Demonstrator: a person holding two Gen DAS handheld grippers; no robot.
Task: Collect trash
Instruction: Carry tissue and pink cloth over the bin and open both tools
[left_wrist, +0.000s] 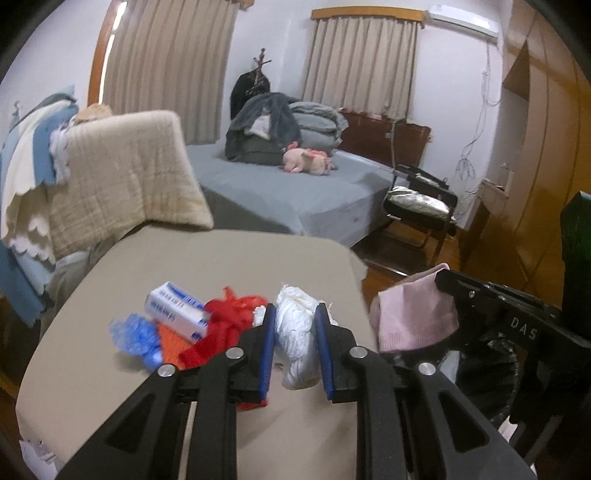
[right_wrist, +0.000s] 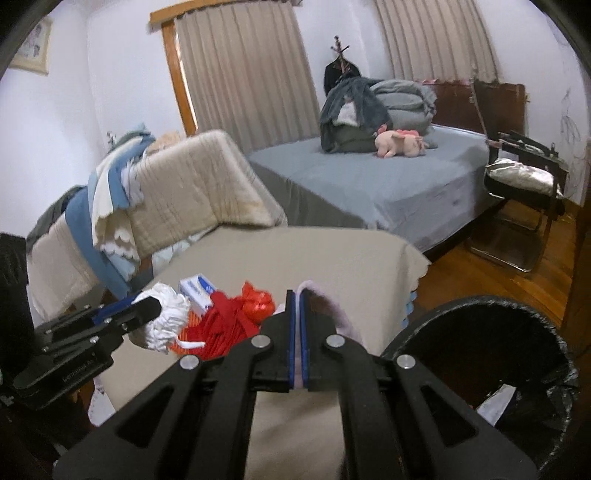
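Carrying two soft pieces at once is where trouble may arise. The left gripper has its fingers closed around a white crumpled wad, lifted just above the beige surface; the right gripper is clenched on a pink cloth beside the lined black bin. The thin pink cloth could be dragged out by its hanging weight, or dropped on the bin's rim. The red scraps and small box could be snagged by the wad.

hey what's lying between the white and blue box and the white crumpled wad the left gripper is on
Red crumpled trash lies between the box and the white wad, clearest in the left wrist view.
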